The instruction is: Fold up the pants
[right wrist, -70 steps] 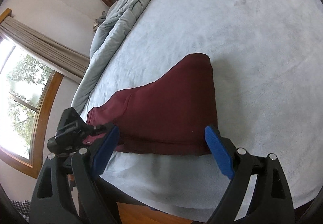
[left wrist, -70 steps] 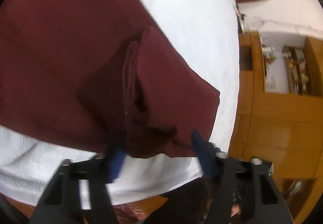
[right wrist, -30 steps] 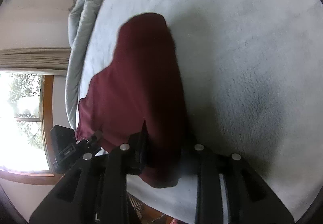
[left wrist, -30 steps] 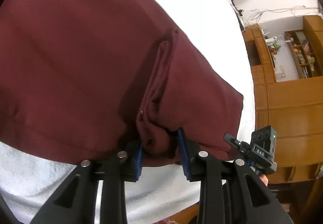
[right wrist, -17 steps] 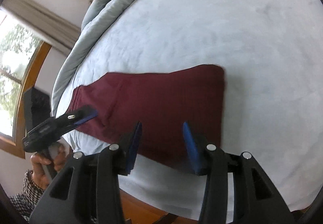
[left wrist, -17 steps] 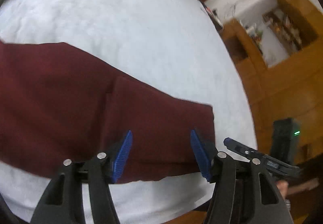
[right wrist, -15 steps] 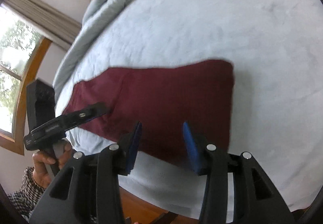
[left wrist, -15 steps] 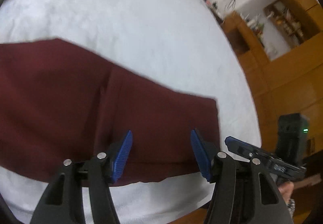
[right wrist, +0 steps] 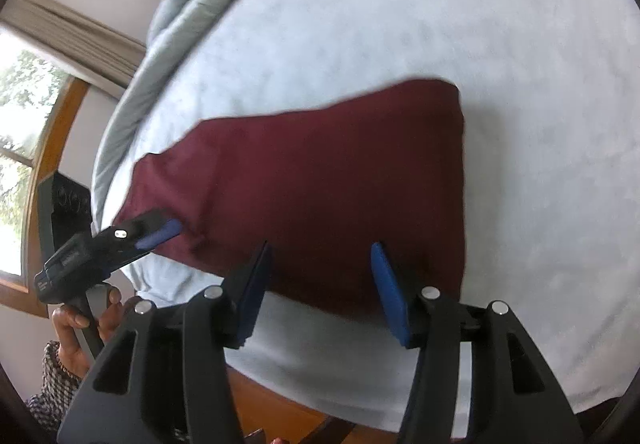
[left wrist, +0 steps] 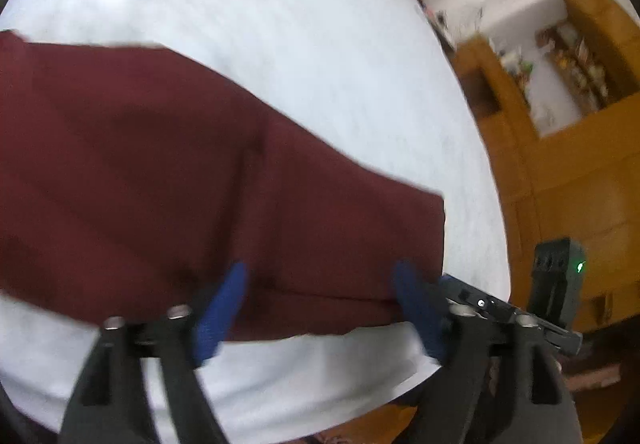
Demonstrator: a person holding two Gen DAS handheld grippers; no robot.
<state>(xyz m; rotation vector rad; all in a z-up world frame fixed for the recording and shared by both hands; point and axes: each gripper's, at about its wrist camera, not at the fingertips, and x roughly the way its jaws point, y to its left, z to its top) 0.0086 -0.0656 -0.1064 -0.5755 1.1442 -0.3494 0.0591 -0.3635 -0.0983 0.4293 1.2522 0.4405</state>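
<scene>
Lying flat on the white bed (right wrist: pixel 400 24), folded maroon pants (right wrist: pixel 320 172)

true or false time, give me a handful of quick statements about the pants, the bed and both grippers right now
1. The pants are maroon. True.
2. The pants lie on a wooden floor. False: they lie flat on the white bed cover.
3. The left gripper is clamped on the cloth. False: its jaws are opening, nothing pinched between them.
4. The right gripper holds nothing. True: its jaws are opening above the pants' near edge.
5. A grey duvet is bunched along the far side of the bed. True.
6. The pants hang over the bed's edge. False: they sit wholly on the bed.
</scene>
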